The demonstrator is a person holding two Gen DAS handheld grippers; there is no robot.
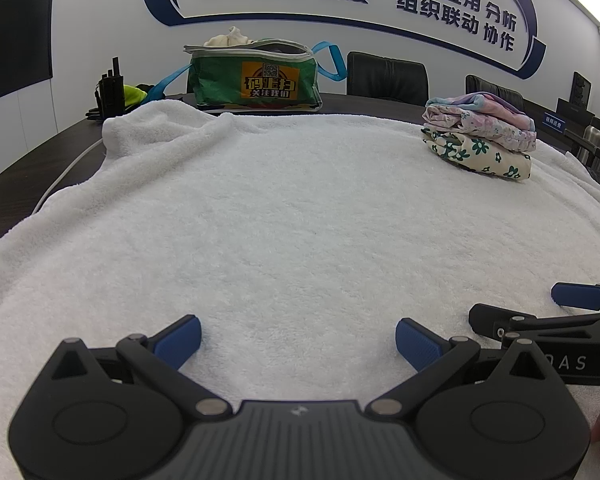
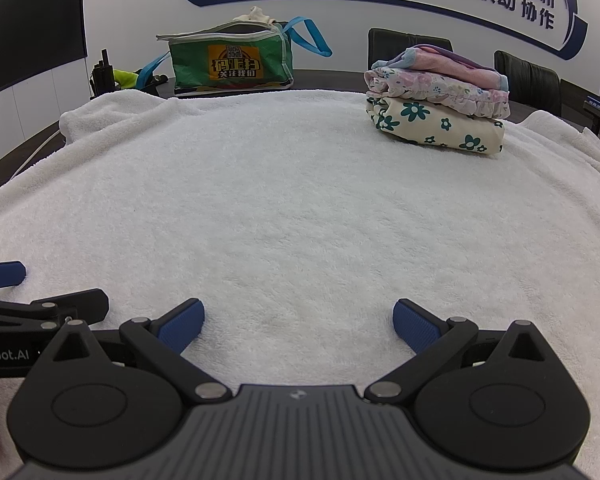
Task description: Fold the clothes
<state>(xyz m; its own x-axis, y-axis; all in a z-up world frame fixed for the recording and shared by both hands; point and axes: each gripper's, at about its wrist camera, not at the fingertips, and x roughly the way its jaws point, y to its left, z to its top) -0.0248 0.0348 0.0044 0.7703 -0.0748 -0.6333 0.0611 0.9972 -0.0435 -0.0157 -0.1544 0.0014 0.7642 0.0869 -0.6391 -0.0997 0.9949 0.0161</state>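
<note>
A stack of folded clothes (image 1: 480, 136), floral cream at the bottom and pink and pastel pieces on top, sits at the far right of the white towel (image 1: 292, 220); it also shows in the right wrist view (image 2: 436, 100). A green bag (image 1: 256, 76) with more clothes in it stands at the far edge, also in the right wrist view (image 2: 232, 62). My left gripper (image 1: 298, 340) is open and empty just above the towel's near part. My right gripper (image 2: 298, 322) is open and empty beside it, to the right.
The white towel (image 2: 292, 208) covers a dark table (image 1: 40, 148). Black radios (image 1: 110, 88) and a yellow-green item stand at the far left. Black chairs (image 1: 386, 72) line the far side under a wall with blue lettering.
</note>
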